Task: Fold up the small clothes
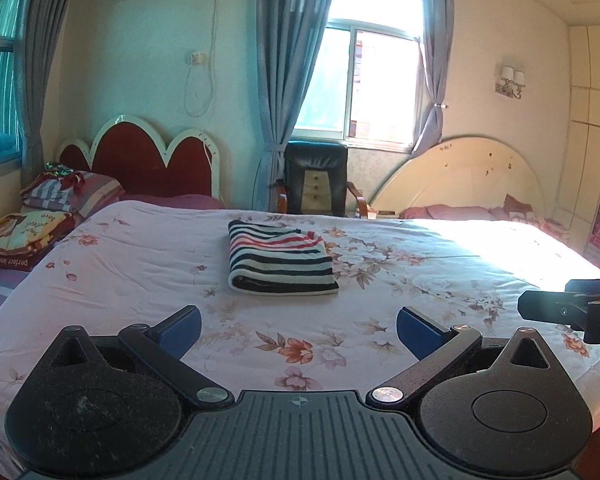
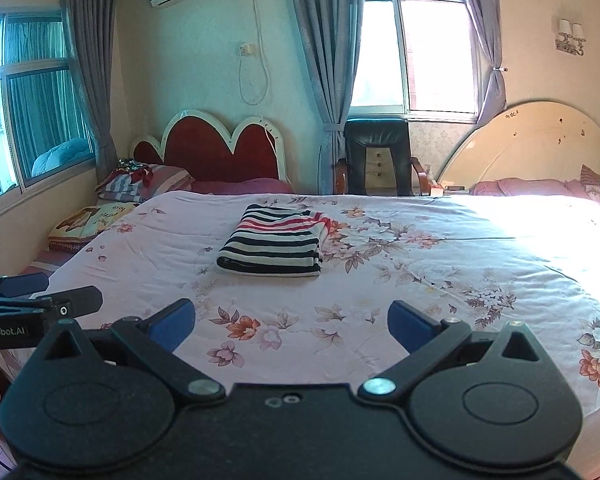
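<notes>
A striped garment [image 1: 281, 259], black, white and red, lies folded into a neat rectangle on the floral bedspread [image 1: 140, 264]; it also shows in the right wrist view [image 2: 274, 245]. My left gripper [image 1: 299, 329] is open and empty, held above the bed's near part, well short of the garment. My right gripper [image 2: 291, 325] is open and empty too, at about the same distance from it. The right gripper shows at the right edge of the left wrist view [image 1: 568, 310]. The left gripper shows at the left edge of the right wrist view [image 2: 40, 300].
Folded bedding and a pillow [image 1: 66, 190] are stacked at the far left by a red headboard [image 1: 148, 164]. A black chair [image 1: 316, 178] stands under the window. A cream headboard [image 1: 472, 176] is at the far right. Bright sun falls on the bed's right side [image 1: 500, 240].
</notes>
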`<action>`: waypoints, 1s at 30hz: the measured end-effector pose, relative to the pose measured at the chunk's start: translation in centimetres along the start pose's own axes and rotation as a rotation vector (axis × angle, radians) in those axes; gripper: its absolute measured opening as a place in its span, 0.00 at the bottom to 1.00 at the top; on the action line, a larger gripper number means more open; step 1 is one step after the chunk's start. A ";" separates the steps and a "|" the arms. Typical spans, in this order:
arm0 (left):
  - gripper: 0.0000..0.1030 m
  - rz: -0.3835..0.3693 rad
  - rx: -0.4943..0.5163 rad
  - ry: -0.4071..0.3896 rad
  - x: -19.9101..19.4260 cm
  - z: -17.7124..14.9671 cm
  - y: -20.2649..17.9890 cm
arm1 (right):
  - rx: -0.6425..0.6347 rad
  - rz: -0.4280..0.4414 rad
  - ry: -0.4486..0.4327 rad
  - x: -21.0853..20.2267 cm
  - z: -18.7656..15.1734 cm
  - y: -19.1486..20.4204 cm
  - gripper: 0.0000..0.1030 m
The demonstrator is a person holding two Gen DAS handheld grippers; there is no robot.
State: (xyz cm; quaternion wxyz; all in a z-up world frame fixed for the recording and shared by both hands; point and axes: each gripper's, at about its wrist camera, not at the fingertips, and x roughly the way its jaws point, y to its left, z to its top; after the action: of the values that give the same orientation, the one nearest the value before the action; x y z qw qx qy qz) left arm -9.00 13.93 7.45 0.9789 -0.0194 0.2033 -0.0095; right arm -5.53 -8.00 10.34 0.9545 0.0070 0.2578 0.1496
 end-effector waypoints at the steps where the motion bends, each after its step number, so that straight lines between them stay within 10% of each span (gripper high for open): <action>1: 1.00 -0.002 0.001 0.000 0.1 0.1 -0.1 | 0.000 -0.002 -0.002 0.0 0.0 -0.1 0.99; 30: 1.00 0.006 0.026 -0.019 0.8 0.9 -1.9 | 0.008 -0.015 -0.013 0.3 0.5 -2.0 0.99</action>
State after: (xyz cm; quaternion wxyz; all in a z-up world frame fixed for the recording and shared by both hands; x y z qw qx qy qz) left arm -7.88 12.07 8.03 0.9809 -0.0061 0.1940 -0.0088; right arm -4.49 -9.82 10.49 0.9572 0.0097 0.2523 0.1416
